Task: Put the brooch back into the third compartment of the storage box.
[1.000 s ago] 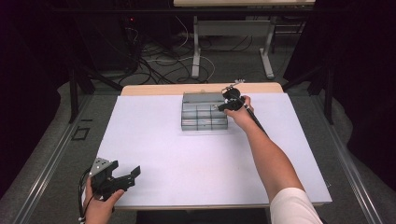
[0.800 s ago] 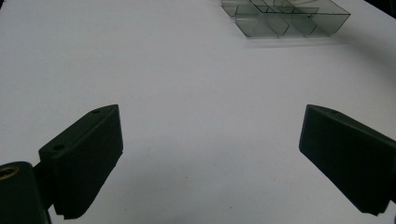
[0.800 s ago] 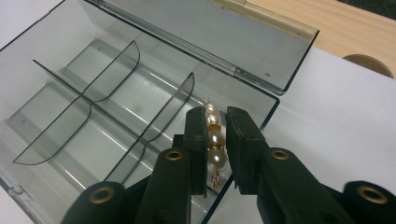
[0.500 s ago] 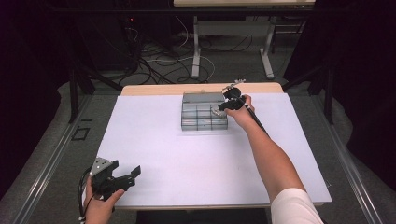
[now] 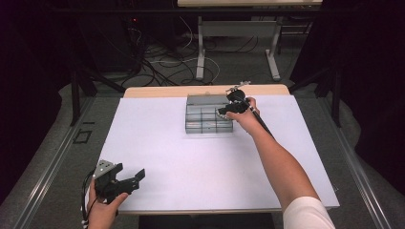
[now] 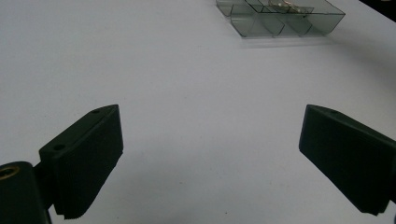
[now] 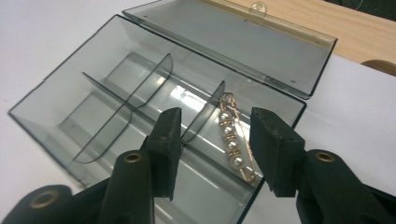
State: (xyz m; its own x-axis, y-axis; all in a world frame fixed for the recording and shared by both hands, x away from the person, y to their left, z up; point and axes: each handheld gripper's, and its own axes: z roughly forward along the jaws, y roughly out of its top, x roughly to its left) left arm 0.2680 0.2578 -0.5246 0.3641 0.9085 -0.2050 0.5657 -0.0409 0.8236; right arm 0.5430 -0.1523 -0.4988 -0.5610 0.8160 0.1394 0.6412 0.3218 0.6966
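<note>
The gold-coloured pin with a row of small white pearl beads (image 7: pixel 232 140) is the thing in hand. In the high view it is too small to make out; the smoke-grey clear plastic compartment box with hinged lid (image 5: pixel 208 119) is standing at about twelve o'clock on the white table sheet (image 5: pixel 191 162), and the right gripper (image 5: pixel 224 110) is hanging over its three o'clock end. The left gripper (image 5: pixel 136 175) is resting at seven o'clock, well apart.

In the left gripper view, its jaws are standing wide with nothing between them, and the box (image 6: pixel 280 16) is lying far off at one o'clock.

In the right gripper view, the pin is lying in the box's outermost compartment, beside a divider. The right gripper (image 7: pixel 215 149) has just been opening; its jaws are standing half apart on either side of the pin, not pressing it. I judge the pin light, thin, slippery and easy to bend, so the beaded middle is the best place to grip. No brand or writing is readable anywhere.
</note>
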